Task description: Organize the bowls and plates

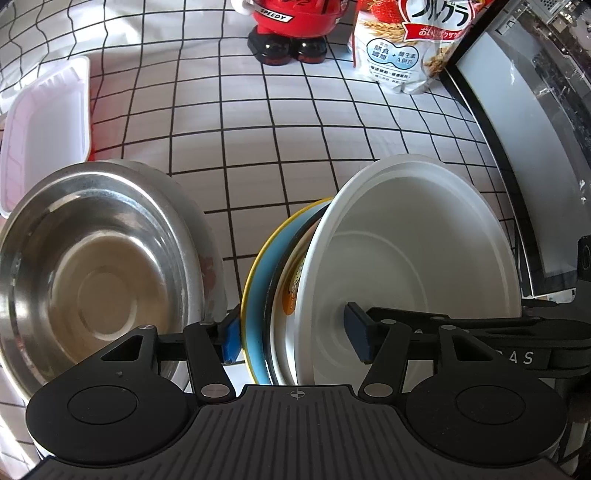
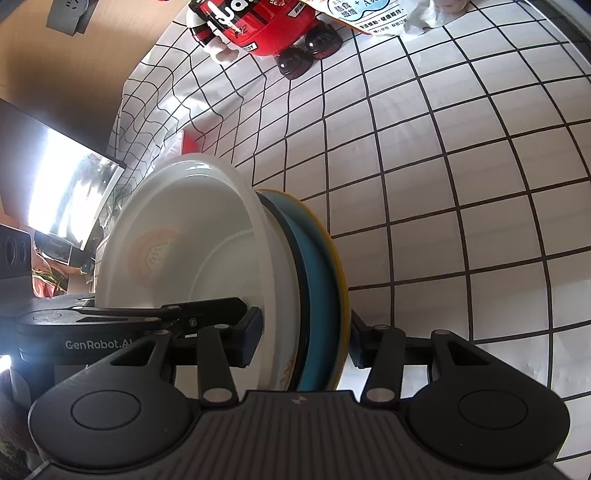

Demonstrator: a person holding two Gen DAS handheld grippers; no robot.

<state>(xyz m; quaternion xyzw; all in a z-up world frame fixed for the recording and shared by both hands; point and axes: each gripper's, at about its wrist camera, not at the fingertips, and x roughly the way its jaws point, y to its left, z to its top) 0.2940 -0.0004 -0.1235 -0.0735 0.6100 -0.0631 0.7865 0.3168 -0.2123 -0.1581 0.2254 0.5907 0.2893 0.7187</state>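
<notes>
A stack of dishes stands on edge between both grippers: a white bowl (image 1: 406, 251), a patterned plate with a dark rim (image 1: 291, 284) and a blue plate with a yellow rim (image 1: 258, 291). My left gripper (image 1: 295, 338) is shut on the stack, one finger inside the white bowl, the other on the blue plate's back. My right gripper (image 2: 304, 341) is shut on the same stack; the white bowl (image 2: 184, 240) and the blue plate (image 2: 317, 280) show in its view. A steel bowl (image 1: 96, 273) is tilted up at the left.
A grid-pattern cloth (image 1: 295, 133) covers the table. A white and pink lidded container (image 1: 40, 129) lies at the left. A red figurine (image 1: 291, 29) and a cereal bag (image 1: 406, 48) stand at the back. A monitor (image 1: 517, 155) stands at the right.
</notes>
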